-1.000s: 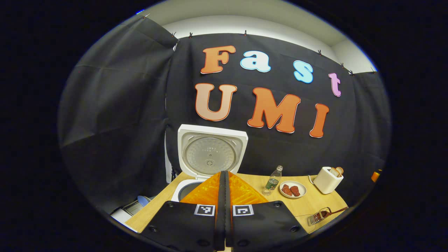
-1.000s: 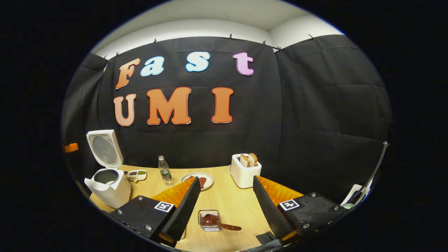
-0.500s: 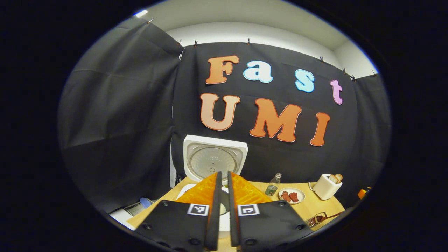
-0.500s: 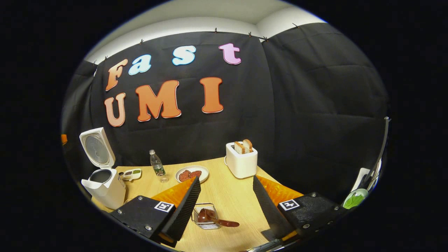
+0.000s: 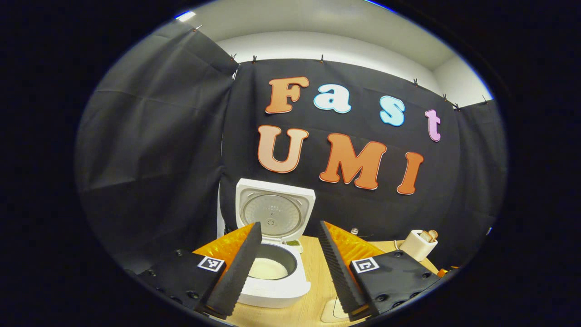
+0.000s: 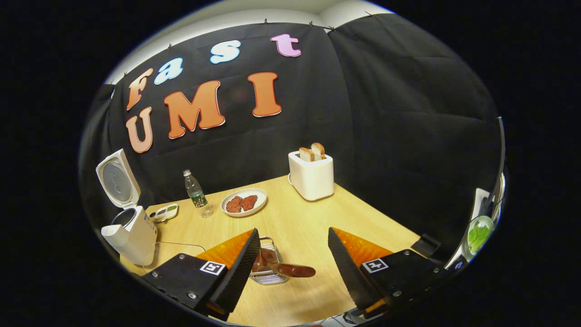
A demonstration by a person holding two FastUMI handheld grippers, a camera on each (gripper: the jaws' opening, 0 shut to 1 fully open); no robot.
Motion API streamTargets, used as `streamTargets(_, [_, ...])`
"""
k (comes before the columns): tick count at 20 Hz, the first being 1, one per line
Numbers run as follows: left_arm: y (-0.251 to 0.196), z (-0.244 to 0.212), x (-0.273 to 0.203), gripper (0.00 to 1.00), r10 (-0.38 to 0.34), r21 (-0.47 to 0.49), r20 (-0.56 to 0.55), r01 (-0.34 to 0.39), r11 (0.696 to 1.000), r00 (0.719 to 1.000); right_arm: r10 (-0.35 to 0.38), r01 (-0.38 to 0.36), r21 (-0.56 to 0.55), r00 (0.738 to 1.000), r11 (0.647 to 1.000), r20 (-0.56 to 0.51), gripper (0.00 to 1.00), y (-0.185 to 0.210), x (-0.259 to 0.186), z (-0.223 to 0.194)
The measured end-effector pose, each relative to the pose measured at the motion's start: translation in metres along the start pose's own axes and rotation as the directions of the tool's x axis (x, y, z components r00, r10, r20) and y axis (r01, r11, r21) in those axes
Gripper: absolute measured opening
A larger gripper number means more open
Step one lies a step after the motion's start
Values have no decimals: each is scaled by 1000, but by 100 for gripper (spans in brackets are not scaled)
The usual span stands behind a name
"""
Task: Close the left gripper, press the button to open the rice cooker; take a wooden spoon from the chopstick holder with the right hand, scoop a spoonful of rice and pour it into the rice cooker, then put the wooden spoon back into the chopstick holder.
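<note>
Left gripper (image 5: 287,240): fingers apart, poised above the open cooker (image 5: 272,272).
Right gripper (image 6: 294,247): fingers apart, holding nothing, above the holder (image 6: 268,268).
Spoon (image 6: 283,268): brown, lying across the holder.
Cooker: lid up, white inside.

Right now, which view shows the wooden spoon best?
The right gripper view: the wooden spoon lies in the wire chopstick holder, its handle sticking out, between the open right gripper fingers. The left gripper view looks at the open rice cooker.
</note>
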State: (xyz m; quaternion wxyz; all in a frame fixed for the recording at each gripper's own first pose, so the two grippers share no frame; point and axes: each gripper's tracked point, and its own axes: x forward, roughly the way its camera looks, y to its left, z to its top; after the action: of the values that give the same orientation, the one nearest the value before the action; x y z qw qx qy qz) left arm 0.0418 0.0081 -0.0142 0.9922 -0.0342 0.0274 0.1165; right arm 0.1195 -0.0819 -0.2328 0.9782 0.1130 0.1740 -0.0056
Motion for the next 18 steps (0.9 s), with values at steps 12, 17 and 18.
streamTargets(12, [30, 0, -12, 86, 69, 102, 9, -70, 992, 998, 52, -16, 216, 985, 976, -164, 62, 17, 20, -53])
streamTargets(17, [38, -3, -12, 86, 71, 85, 1, -70, 994, 998, 133, -83, 276, 977, 958, -166, 32, 52, 27, -43])
streamTargets(18, [41, -4, -11, 86, 73, 79, -1, -73, 994, 997, 122, -78, 247, 978, 966, -168, 21, 55, 30, -41])
